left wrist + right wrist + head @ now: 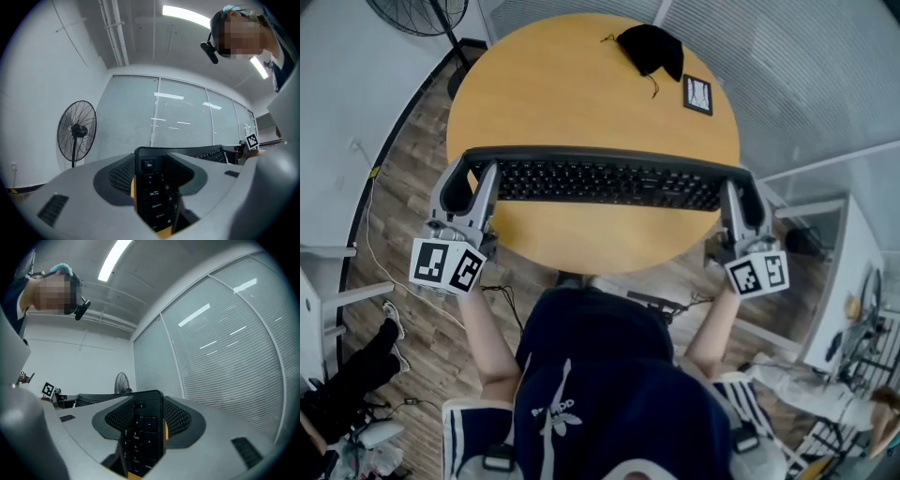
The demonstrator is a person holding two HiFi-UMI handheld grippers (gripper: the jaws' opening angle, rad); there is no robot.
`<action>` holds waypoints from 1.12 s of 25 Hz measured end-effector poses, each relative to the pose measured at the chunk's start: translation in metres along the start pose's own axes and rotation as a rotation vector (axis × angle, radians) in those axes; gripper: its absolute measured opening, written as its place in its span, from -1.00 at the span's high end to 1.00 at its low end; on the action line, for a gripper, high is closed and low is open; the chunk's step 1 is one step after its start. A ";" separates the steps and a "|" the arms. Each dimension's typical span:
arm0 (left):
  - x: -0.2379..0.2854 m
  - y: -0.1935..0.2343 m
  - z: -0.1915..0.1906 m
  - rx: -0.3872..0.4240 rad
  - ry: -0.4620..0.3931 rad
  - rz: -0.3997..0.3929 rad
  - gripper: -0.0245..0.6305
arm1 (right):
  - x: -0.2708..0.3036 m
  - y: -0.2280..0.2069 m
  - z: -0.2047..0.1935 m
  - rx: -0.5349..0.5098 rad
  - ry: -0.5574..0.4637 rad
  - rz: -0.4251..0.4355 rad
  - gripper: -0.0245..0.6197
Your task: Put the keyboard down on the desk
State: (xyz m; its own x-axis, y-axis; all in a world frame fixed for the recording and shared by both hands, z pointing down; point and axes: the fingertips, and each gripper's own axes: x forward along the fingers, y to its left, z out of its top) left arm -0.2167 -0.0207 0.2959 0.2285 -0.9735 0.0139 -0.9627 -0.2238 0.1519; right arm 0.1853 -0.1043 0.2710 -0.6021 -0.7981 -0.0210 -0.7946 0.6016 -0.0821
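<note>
Left gripper [476, 178] is clamped on the left end of the keyboard [609, 180]. Its jaws are closed across the short edge, and in the left gripper view the Esc-key corner stands between them. Right gripper [739, 192] pinches the opposite end the same way; its own view shows the number-pad keys caught between its two jaws. The black keyboard spans the whole gap between the two grippers and lies level, keys up. It sits over the near part of the desk [581, 89], whose round yellow wooden top shows as a thin strip beside the keys in both gripper views. Whether the keyboard already touches the top or hangs just above it cannot be told.

Beyond the jaws, on the far side of the desk, lies a black pouch [652, 47] with a thin cord. Just beside it, toward the right gripper's side, is a small marker card [697, 95]. Behind the grippers the person's forearms lead back to a dark shirt [600, 375].

Under and around the desk runs a wood-plank floor [412, 141]. Off past the left gripper's outer side stands a black pedestal fan [76, 131] against a white wall. A glass wall [225, 343] backed with pale horizontal blinds runs ahead of both grippers and round the right gripper's outer side. Overhead, a long ceiling light [185, 15] glows on the white ceiling.
</note>
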 end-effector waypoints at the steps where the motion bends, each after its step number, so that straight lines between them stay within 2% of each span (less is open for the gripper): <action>1: -0.006 -0.002 0.003 0.002 -0.005 -0.001 0.32 | -0.006 0.004 0.003 -0.003 -0.005 -0.003 0.35; 5: -0.008 -0.002 0.006 0.006 -0.001 -0.021 0.32 | -0.015 0.010 0.007 -0.007 -0.010 -0.026 0.35; 16: -0.004 0.002 -0.014 -0.011 0.060 -0.026 0.32 | -0.016 0.010 -0.016 0.025 0.044 -0.040 0.35; 28: 0.009 0.005 -0.011 0.002 0.048 0.038 0.32 | 0.018 -0.010 -0.017 0.034 0.032 0.019 0.35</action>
State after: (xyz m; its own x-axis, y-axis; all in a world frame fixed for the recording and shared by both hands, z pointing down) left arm -0.2181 -0.0302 0.3073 0.1982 -0.9778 0.0674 -0.9712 -0.1866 0.1482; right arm 0.1807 -0.1238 0.2879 -0.6196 -0.7849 0.0093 -0.7803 0.6146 -0.1159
